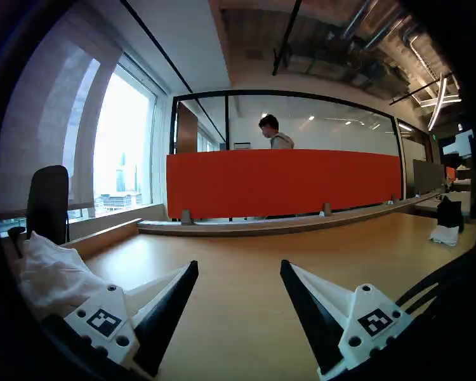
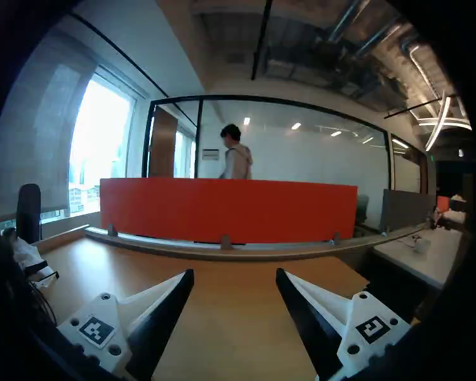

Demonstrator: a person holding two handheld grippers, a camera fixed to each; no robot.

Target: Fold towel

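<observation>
Left gripper view: white towel [image 1: 51, 279] lay crumpled at far left of the bench [image 1: 238, 251], just beside the left tool [image 1: 238, 298], fingers apart and holding nothing; right gripper view: right tool [image 2: 235, 305] likewise apart above the wood, orange partition [image 2: 228, 209] ahead, white desk [image 2: 422, 254] at far right.

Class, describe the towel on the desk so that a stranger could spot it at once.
Find the long wooden desk with the orange divider along its back. At its window end, by the black chair, lies the towel, a crumpled white heap. The other white cloth sits at the opposite end, beside something black.
</observation>
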